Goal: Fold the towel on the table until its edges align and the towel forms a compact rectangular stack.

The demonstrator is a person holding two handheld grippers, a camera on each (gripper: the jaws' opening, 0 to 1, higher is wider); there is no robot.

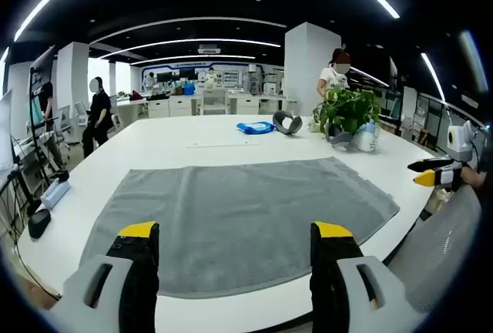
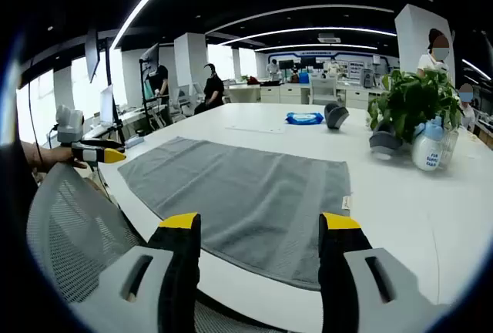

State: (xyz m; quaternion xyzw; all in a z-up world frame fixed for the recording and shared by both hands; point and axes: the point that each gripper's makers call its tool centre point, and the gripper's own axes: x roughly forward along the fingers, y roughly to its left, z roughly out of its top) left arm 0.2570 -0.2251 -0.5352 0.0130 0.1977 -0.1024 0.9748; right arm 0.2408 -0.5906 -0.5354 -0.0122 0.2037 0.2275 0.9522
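**Towel lies flat and unfolded on the counter, both grippers spread above its near edge**

The towel [image 1: 239,213], grey and rectangular, lies spread out in a single layer on the white counter [image 1: 216,142], close to the counter's near edge. In the right gripper view the towel [image 2: 246,194] shows a small white tag at its right-hand edge.

The counter is large and rounded. Beyond the towel, well apart from it, stands a potted green plant [image 1: 348,111] with a white spray bottle [image 1: 367,136] just beside it. Farther back lie a blue packet [image 1: 255,127] and a dark curved object [image 1: 288,122], near each other. A dark device [image 1: 38,221] sits at the counter's left rim in the left gripper view.

A grey mesh chair back [image 2: 73,229] stands at the counter's near side.

The left gripper [image 1: 235,233] hangs over the towel's near edge with its yellow-tipped jaws spread wide, holding nothing. The right gripper [image 2: 260,223] likewise has its jaws spread apart and empty, over the towel's near right part. In the right gripper view the left gripper appears at the left, beside the chair back, held by a hand.

Several people stand in the office behind the counter.
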